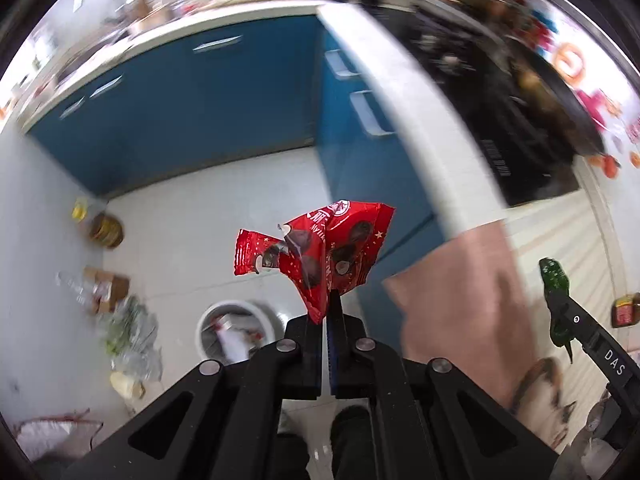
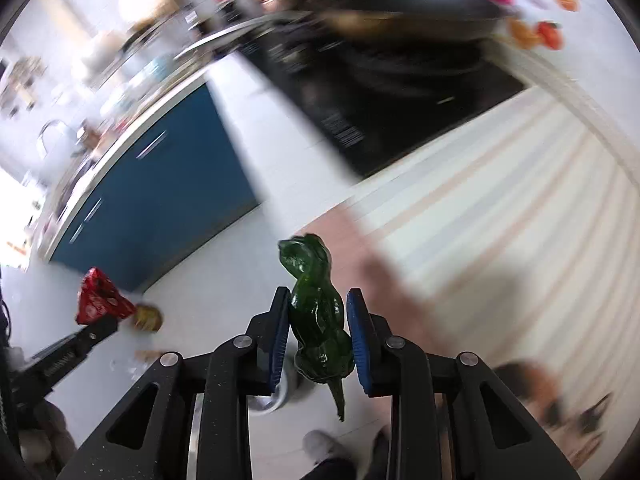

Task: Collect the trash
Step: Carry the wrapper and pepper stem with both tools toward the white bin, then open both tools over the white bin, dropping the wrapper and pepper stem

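My left gripper (image 1: 330, 306) points down over the floor, shut on a crumpled red snack wrapper (image 1: 320, 252). Below it on the floor stands a round white trash bin (image 1: 240, 305) with rubbish inside. My right gripper (image 2: 318, 294) is shut on a crumpled green plastic wrapper (image 2: 316, 320), which the blue pads (image 2: 280, 336) pinch on both sides. The green wrapper (image 1: 554, 284) also shows at the right of the left wrist view. At the left of the right wrist view are the red wrapper (image 2: 100, 296) and left gripper (image 2: 108, 322). A part of the bin (image 2: 276, 396) shows under the right gripper.
Blue cabinets (image 1: 192, 112) under a white counter edge (image 1: 420, 120) border the pale floor. A black cooktop (image 2: 380, 96) carries a dark pan (image 2: 400, 8). A striped mat (image 2: 500, 220) and pink cloth (image 1: 464, 292) lie on the counter. Bottles, a box (image 1: 108, 288) and bags litter the floor's left side.
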Demonstrator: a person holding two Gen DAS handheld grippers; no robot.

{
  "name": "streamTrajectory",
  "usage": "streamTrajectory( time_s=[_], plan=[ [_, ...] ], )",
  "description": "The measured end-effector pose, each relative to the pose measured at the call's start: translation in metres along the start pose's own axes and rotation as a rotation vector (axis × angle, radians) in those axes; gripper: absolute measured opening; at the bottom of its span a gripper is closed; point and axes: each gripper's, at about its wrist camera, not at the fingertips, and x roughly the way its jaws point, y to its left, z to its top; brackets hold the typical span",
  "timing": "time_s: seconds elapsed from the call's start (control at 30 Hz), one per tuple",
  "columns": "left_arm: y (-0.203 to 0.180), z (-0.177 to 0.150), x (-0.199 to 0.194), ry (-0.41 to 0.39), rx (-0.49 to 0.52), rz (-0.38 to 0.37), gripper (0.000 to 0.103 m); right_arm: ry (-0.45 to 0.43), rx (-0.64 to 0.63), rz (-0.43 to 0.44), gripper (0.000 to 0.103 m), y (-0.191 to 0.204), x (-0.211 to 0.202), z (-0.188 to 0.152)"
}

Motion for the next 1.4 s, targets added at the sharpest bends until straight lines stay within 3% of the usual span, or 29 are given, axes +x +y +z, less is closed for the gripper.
streamTrajectory(
  time_s=[0.2, 0.4, 0.5, 0.73, 0.83, 0.93, 1.0, 1.03, 1.07, 1.17, 1.23, 1.3, 1.4],
  plan=[
    [0.11, -0.05, 0.048, 0.095, -0.154, 0.05, 0.0, 0.13, -0.063, 0.088, 0.027, 0.093, 0.071, -0.083],
    [0.202, -0.116, 0.165, 0.246, -0.34, 0.064, 0.0, 0.317, -0.118, 0.131, 0.027, 0.145, 0.195, -0.174],
    [0.241, -0.152, 0.248, 0.314, -0.441, 0.044, 0.0, 0.386, -0.144, 0.15, 0.027, 0.159, 0.272, -0.215],
    [0.295, -0.21, 0.411, 0.424, -0.606, -0.021, 0.0, 0.538, -0.135, 0.198, 0.027, 0.166, 0.455, -0.292],
    [0.308, -0.222, 0.45, 0.46, -0.622, -0.037, 0.005, 0.598, -0.151, 0.204, 0.027, 0.173, 0.511, -0.312],
    [0.317, -0.226, 0.464, 0.47, -0.638, -0.043, 0.006, 0.67, -0.154, 0.187, 0.031, 0.175, 0.553, -0.325],
    [0.32, -0.227, 0.464, 0.473, -0.612, -0.011, 0.021, 0.682, -0.162, 0.177, 0.043, 0.17, 0.561, -0.326],
    [0.322, -0.226, 0.461, 0.472, -0.606, -0.003, 0.061, 0.679, -0.17, 0.17, 0.054, 0.173, 0.56, -0.327],
    [0.323, -0.225, 0.456, 0.469, -0.594, 0.019, 0.1, 0.672, -0.171, 0.164, 0.059, 0.174, 0.558, -0.325],
    [0.327, -0.22, 0.437, 0.438, -0.551, 0.085, 0.103, 0.635, -0.209, 0.128, 0.065, 0.178, 0.537, -0.315],
    [0.328, -0.216, 0.415, 0.398, -0.527, 0.145, 0.103, 0.589, -0.269, 0.068, 0.078, 0.18, 0.517, -0.304],
    [0.328, -0.213, 0.393, 0.352, -0.5, 0.198, 0.103, 0.538, -0.33, -0.007, 0.079, 0.181, 0.496, -0.294],
    [0.321, -0.208, 0.36, 0.305, -0.459, 0.24, 0.103, 0.468, -0.416, -0.083, 0.101, 0.187, 0.461, -0.283]
  ],
)
